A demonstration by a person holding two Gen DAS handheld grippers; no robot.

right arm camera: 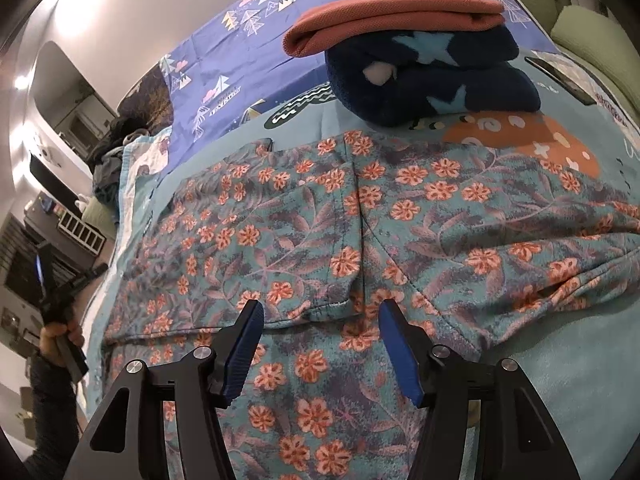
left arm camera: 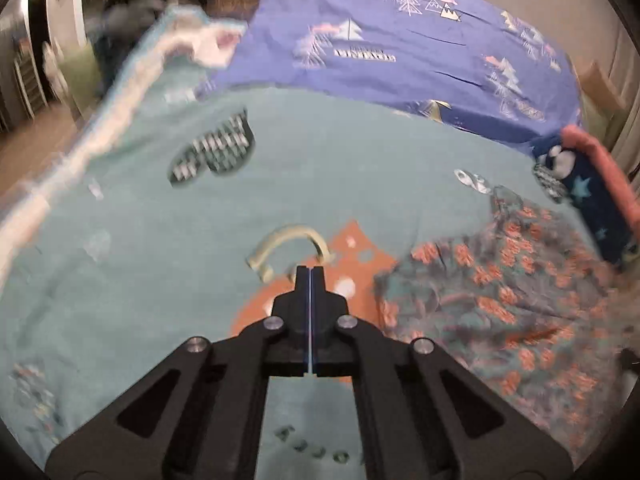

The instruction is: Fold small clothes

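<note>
left tongs (left arm camera: 311, 276) closed, empty | right tongs (right arm camera: 320, 344) wide over floral garment (right arm camera: 304, 216) | right view only: folded stack (right arm camera: 420, 60)

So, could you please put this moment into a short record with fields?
surface: bed with teal blanket
garment being folded: floral fleece piece, spread flat
finished pile: navy star garment with red garment on top
left gripper: shut, empty, beside the floral piece
right gripper: open above the floral piece
</note>
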